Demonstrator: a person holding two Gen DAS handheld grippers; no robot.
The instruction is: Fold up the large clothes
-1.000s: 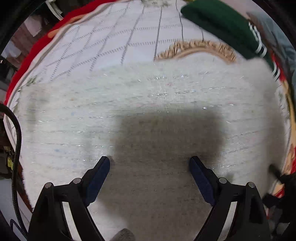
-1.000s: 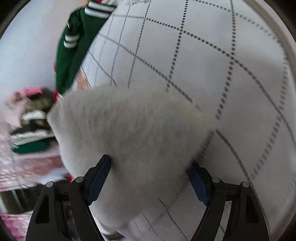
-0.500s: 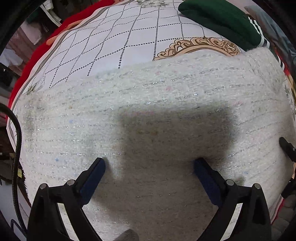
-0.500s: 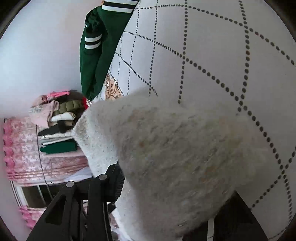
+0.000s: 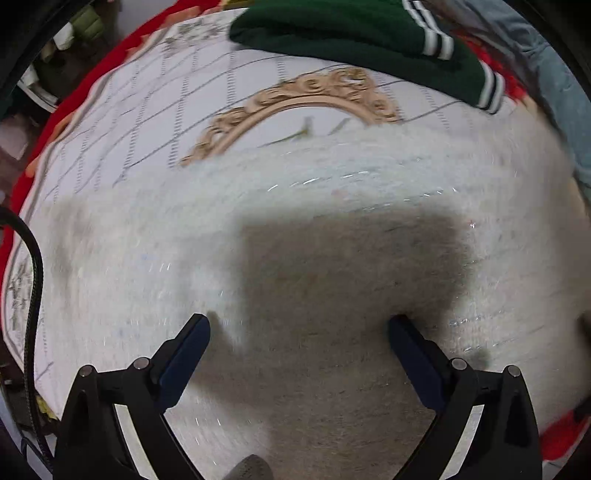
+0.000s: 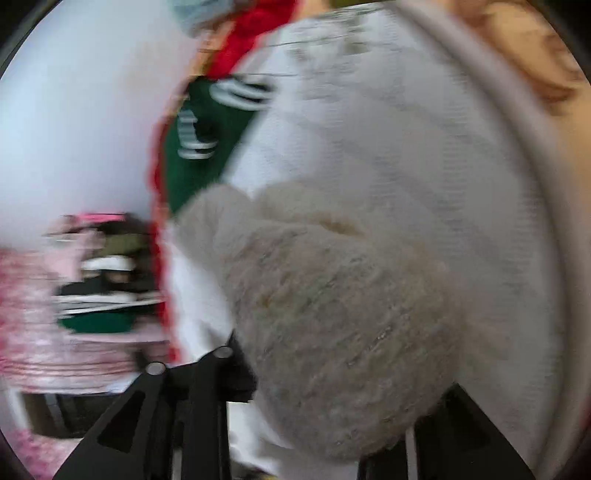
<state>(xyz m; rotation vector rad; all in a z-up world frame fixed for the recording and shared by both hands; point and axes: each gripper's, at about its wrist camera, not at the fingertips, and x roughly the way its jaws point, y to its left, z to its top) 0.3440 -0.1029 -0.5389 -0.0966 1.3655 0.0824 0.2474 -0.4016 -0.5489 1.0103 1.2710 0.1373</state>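
A: Cream, fuzzy knit with glinting threads is what fills most of the left wrist view. Where is the garment [image 5: 332, 266] laid?

B: It is spread flat over a white bedcover [image 5: 155, 122] that is crossed by a dotted diamond grid and marked with a tan scrolled arch [image 5: 291, 99]. In the right wrist view a bunched part of the same cream knit [image 6: 332, 317] is seen raised off the cover.

A: How are the jaws of the left gripper [image 5: 299, 325] set?

B: They are spread wide above the knit, with nothing pinched; the blue pads [image 5: 184, 354] are kept clear of the fabric, and a dark shadow is cast on the knit between them. The jaws have just been opening further.

A: And the right gripper [image 6: 332, 387]?

B: Its jaws are clamped on the bunched knit, having closed on it within the last moment. The pads are hidden by the fabric, and the view is heavily blurred.

A: Are any containers seen?

B: None can be made out. A stack of folded clothes [image 6: 103, 280] is seen off the bed's edge in the right wrist view, resting on something pink; what it is cannot be told.

A: What else is found on the bed?

B: A dark green garment [image 5: 354, 33] with white stripes is laid at the far side, beyond the arch. A red border [image 5: 40, 125] is seen around the cover, and a pale wall [image 6: 74, 122] is shown behind.
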